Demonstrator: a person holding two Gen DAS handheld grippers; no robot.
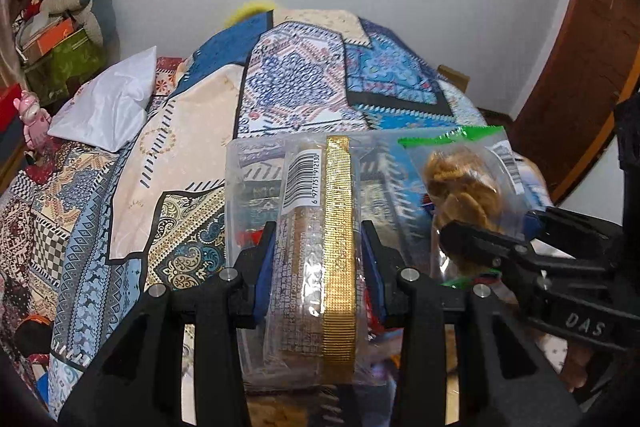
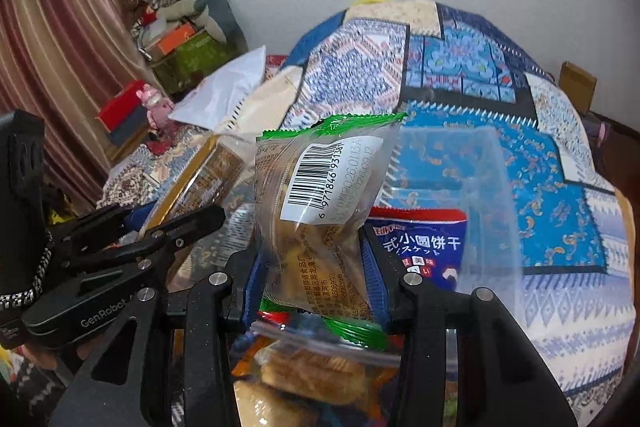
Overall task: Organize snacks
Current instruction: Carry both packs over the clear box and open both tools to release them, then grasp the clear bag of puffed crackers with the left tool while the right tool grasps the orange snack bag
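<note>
My left gripper is shut on a clear snack packet with a gold stripe and a barcode, held upright over the bed. In the right wrist view the same packet shows at the left, in the left gripper. The right gripper is shut on a clear green-edged packet of brown snacks; from the left wrist this packet and gripper sit at the right. Beneath them lies a clear plastic bin holding a blue biscuit packet and another clear packet.
A bed with a blue patchwork quilt fills the view ahead. A white pillow and a pink toy lie at its left. Stacked boxes stand in the far left corner, a wooden door on the right.
</note>
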